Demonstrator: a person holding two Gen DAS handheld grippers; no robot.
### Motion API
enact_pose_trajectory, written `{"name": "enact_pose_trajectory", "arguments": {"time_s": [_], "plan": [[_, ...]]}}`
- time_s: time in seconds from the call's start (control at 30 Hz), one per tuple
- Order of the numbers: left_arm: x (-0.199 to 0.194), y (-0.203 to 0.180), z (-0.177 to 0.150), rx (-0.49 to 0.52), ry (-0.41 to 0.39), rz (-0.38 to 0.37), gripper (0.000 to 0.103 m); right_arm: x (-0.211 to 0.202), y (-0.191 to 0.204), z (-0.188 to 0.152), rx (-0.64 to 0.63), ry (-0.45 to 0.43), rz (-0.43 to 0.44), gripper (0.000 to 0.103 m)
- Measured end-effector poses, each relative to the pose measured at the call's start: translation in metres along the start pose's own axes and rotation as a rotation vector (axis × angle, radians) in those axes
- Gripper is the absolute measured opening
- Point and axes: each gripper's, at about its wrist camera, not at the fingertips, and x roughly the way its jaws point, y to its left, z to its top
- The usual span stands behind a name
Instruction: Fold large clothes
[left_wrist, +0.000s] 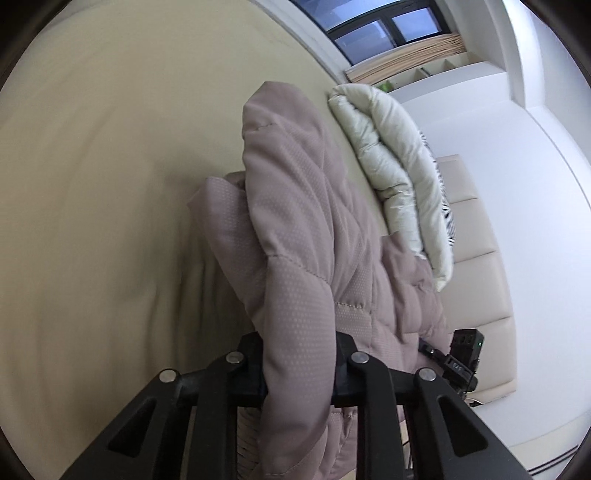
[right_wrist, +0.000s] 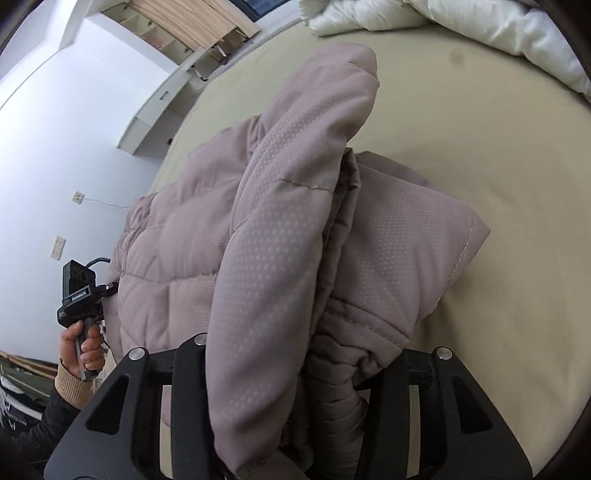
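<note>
Puffer jacket (left_wrist: 295, 229), mauve and quilted, bunched on a beige bed sheet (left_wrist: 92, 184); both grippers have it at the near edge.

Left gripper (left_wrist: 299, 369): jaws pinching a thick roll of padded fabric that passes between them and runs forward, away from the gripper, onto the bed. Ahead and to its right, a folded cream duvet (left_wrist: 388, 158) lies beside the jacket, with a padded headboard (left_wrist: 476, 258) beyond. The other tool's camera block shows just right of the fingers.

Right gripper (right_wrist: 295, 373): jaws clamped on a heavier bundle, a smooth quilted fold plus a ribbed cuff or hem (right_wrist: 332, 369) gathered low between them. Jacket body spreads ahead and to its left; one flap sticks out to the right. Far left, the person's left hand (right_wrist: 83, 341) grips the other handle.

Judgement: mid-fold, near edge lifted by both grippers, ready to carry over. Next move likely calls for both grips travelling forward together, level, then laying the edge flat. Bulky filling may spring the fold open.
</note>
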Motion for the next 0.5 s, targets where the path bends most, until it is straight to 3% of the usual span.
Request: {"name": "enact_pose_trajectory", "arguments": {"time_s": [0.3,0.43,0.5], "plan": [[-0.104,0.016,-0.104,0.005,-0.015,-0.031,0.025,-0.055,0.049,-0.098,0.028,-0.030,0.155,0.041],[-0.099,0.059,-0.148,-0.041,0.040,0.043,0.028,-0.039,0.036,-0.148,0.106,0.019,0.165,0.041],[-0.085,0.095,-0.161,-0.127,0.055,0.028,0.037,-0.015,0.013,-0.166,0.177,0.036,0.130,0.052]]}}
